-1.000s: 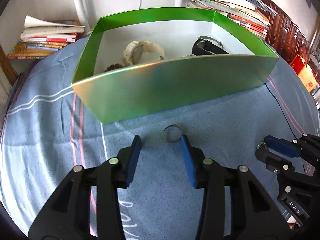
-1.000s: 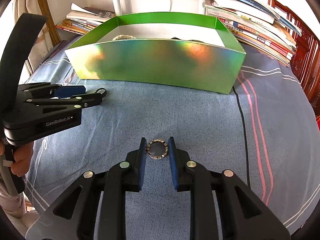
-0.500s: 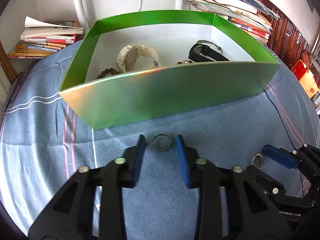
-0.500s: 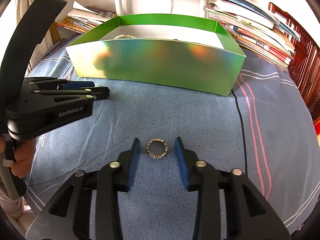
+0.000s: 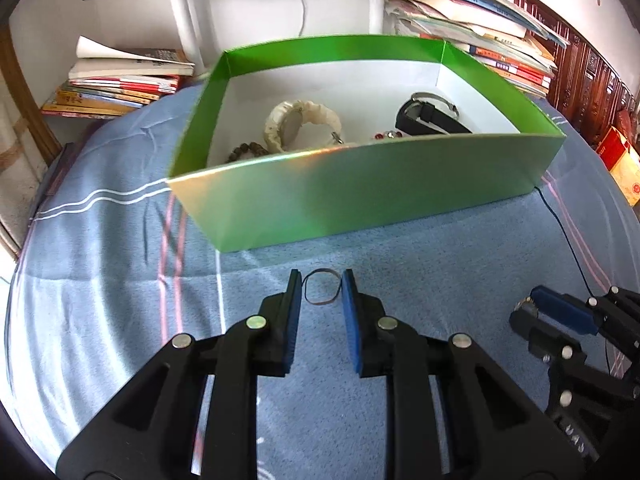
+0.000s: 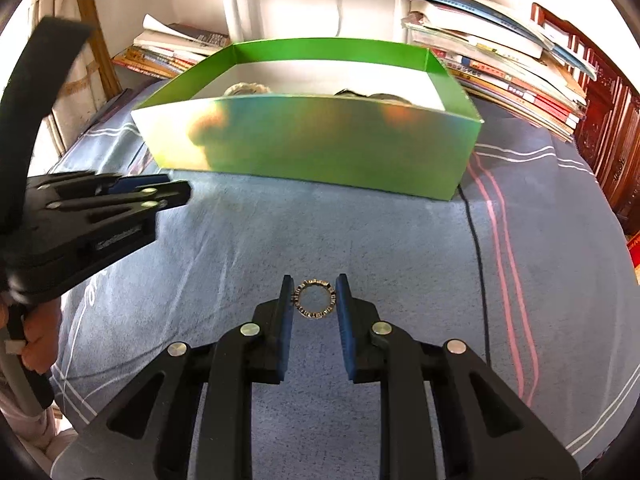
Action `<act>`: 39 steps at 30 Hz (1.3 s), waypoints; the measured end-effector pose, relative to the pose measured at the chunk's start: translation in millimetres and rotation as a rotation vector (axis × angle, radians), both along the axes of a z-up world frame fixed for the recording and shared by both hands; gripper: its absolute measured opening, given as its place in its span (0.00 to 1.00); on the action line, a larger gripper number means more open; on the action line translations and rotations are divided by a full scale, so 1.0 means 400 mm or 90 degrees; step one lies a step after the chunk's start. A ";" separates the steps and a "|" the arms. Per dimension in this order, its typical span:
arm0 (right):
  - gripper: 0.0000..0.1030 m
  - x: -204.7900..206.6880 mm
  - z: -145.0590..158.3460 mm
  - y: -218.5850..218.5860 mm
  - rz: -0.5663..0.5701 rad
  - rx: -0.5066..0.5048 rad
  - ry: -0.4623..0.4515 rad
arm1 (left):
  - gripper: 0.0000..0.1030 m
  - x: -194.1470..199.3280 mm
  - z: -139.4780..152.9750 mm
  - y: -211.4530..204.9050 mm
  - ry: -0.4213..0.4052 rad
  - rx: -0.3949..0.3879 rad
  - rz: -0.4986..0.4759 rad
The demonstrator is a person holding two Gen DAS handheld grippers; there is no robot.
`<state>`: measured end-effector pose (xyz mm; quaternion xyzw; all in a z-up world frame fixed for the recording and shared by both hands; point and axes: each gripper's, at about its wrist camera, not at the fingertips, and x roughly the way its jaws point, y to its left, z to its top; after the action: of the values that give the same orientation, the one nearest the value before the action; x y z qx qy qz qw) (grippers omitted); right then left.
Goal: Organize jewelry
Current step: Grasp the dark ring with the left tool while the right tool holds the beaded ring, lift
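Rings sit pinched, one in each claw: left claw (image 5: 321, 285) is closing on the thin ring (image 5: 320, 287), right claw (image 6: 312, 295) clamps the studded ring (image 6: 314, 298). Both point at the box (image 5: 360, 192), probably because the rings go there with the watches (image 5: 300, 124).

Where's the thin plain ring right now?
Left wrist view: thin plain ring between the closing left gripper pads, just before the green box.
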<state>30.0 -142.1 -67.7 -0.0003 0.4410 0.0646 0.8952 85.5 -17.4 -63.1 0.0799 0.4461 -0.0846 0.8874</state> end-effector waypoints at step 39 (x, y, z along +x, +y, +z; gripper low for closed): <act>0.21 0.017 0.001 0.022 -0.027 -0.003 0.006 | 0.20 -0.101 0.010 0.059 -0.023 -0.004 0.058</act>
<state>36.7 -133.4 -67.4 0.0070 0.4453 0.0445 0.8943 45.0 6.2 -59.2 0.0585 0.4326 -0.0436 0.8986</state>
